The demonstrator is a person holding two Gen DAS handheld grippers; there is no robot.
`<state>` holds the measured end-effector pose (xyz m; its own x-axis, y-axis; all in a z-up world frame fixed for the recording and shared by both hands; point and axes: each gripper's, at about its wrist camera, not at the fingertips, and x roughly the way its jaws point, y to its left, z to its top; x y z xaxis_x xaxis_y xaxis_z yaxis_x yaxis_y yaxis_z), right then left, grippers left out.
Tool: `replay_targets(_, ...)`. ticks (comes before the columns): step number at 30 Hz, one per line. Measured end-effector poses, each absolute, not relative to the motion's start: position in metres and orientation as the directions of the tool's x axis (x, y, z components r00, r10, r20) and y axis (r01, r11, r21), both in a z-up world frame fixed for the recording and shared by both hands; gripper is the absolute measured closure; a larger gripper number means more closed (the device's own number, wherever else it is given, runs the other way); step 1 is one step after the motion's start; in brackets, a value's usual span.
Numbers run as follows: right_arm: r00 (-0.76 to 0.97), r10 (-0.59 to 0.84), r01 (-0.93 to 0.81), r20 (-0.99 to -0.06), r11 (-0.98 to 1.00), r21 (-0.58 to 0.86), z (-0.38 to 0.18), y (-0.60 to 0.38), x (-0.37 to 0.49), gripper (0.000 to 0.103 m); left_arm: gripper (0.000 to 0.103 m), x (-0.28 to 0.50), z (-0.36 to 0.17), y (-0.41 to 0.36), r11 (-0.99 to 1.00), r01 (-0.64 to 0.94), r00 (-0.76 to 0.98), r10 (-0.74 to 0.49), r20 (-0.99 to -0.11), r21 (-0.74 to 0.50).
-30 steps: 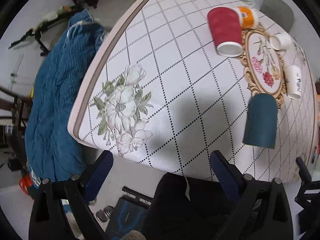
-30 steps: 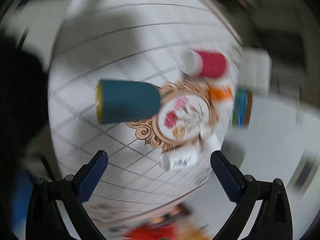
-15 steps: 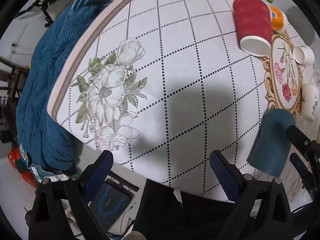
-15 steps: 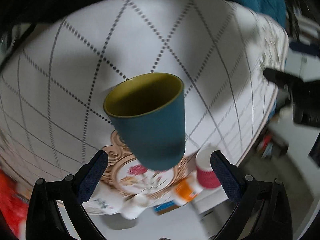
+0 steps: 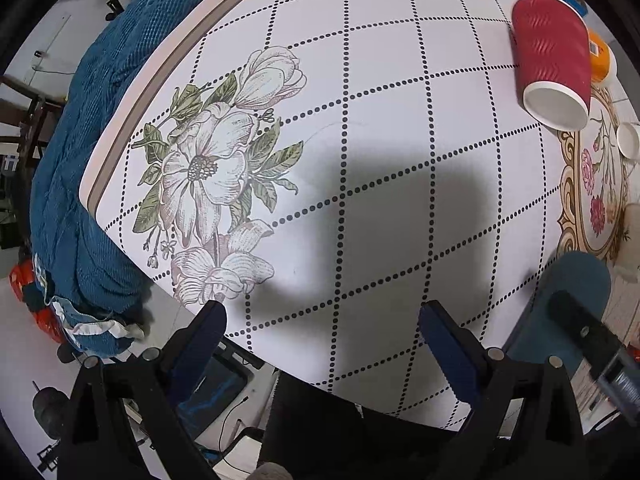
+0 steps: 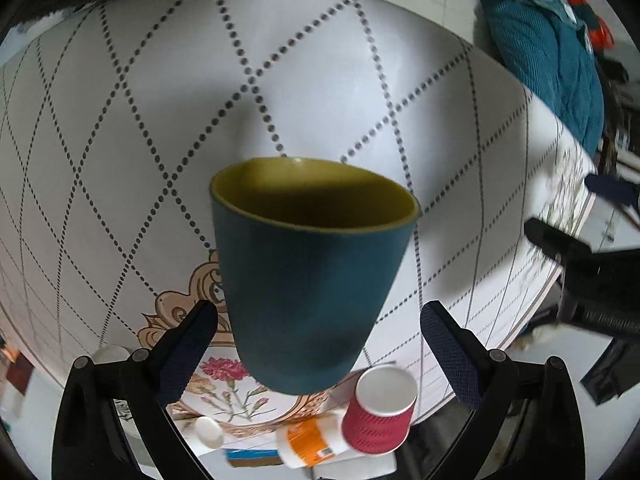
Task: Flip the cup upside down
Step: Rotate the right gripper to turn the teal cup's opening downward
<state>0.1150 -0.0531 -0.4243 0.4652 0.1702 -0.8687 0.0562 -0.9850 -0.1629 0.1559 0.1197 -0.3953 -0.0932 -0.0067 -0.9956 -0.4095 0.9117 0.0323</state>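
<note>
A dark teal cup (image 6: 308, 276) with a yellow-green inside fills the middle of the right wrist view, between my right gripper's (image 6: 319, 328) spread fingers; no pad visibly touches it. The right wrist camera is rolled over, so the table appears above. In the left wrist view the same cup (image 5: 560, 308) stands mouth-down on the tablecloth at the right edge, with one black right finger (image 5: 580, 324) across it. My left gripper (image 5: 322, 332) is open and empty over the table's near edge.
A red paper cup (image 5: 552, 56) lies on its side at the far right, beside an orange bottle (image 5: 600, 60). Small white cups (image 5: 628, 140) sit by the floral medallion (image 5: 596, 184). A blue blanket (image 5: 92, 160) hangs left of the table (image 5: 360, 92).
The right gripper has closed in on the teal cup, which now looks larger and centred between the fingers. The left gripper has moved forward over the table, bringing the flower print nearer.
</note>
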Motion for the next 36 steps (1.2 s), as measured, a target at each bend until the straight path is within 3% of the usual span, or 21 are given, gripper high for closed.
replay_targets(9, 0.437, 0.170, 0.073, -0.883, -0.985, -0.154, -0.428, -0.064, 0.103, 0.004, 0.004, 0.158, -0.398, 0.117, 0.911, -0.411, -0.103, -0.006, -0.995, 0.037)
replay_targets(17, 0.438, 0.143, 0.022, -0.887, -0.989, -0.149, -0.432, -0.057, 0.099, 0.030, 0.004, 0.157, -0.400, 0.116, 0.911, -0.410, -0.111, -0.002, -0.994, 0.044)
replay_targets(27, 0.423, 0.067, -0.164, -0.904, -0.975, -0.149, -0.432, -0.030, 0.088, 0.031, 0.004, 0.150, -0.402, 0.125, 0.912, -0.406, -0.116, 0.008, -0.993, 0.055)
replay_targets(36, 0.399, -0.085, -0.510, -0.913, -0.848, -0.144, -0.428, 0.006, 0.095, 0.031, 0.004, 0.154, -0.394, 0.127, 0.923, -0.380, -0.108, 0.026, -0.994, 0.066)
